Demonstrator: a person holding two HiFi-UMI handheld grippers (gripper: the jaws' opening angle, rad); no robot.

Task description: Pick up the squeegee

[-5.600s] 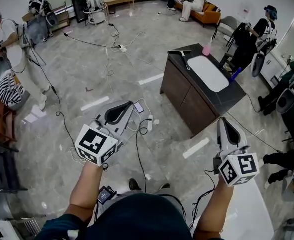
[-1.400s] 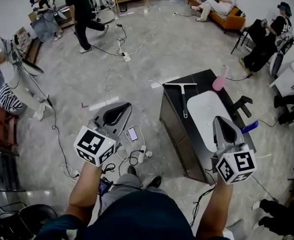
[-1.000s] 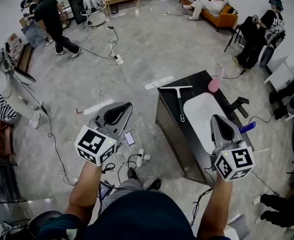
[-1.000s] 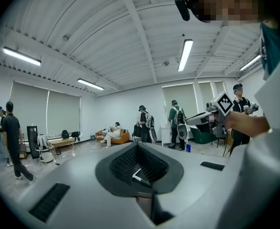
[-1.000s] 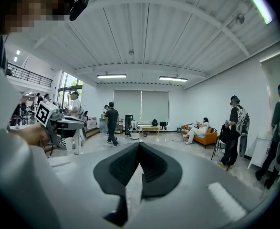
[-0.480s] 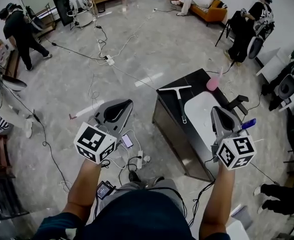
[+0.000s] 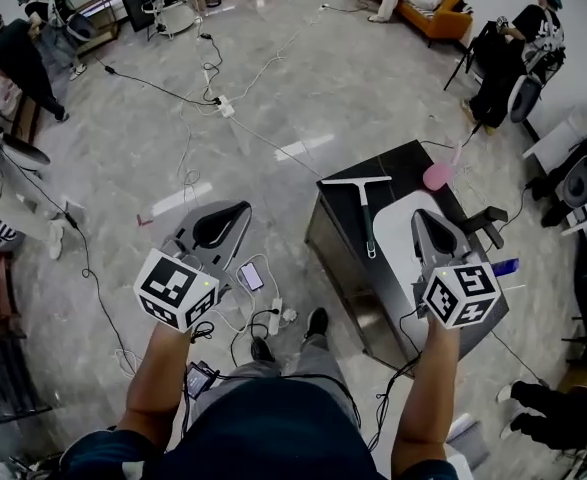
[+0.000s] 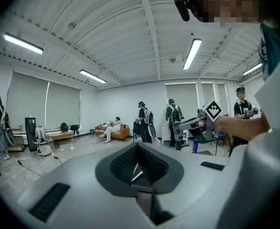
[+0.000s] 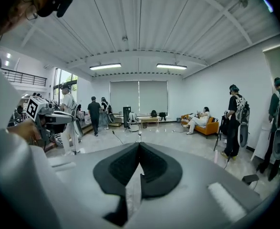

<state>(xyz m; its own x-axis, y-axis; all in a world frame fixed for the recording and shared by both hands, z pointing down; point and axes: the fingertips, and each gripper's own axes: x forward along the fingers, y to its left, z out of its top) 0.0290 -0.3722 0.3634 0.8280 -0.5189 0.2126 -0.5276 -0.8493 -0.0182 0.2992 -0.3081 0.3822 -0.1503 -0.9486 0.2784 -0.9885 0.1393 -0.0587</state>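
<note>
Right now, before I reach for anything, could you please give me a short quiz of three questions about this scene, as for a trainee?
1. True or false: the squeegee is held in the right gripper.
2. Where does the squeegee lie?
A. on the floor, among the cables
B. on top of the dark cabinet, beside the white basin
C. on the orange sofa
3. What colour is the bottle at the far end of the cabinet?

Key: 1 false, since the right gripper's jaws are shut and empty; 2 B; 3 pink.
</note>
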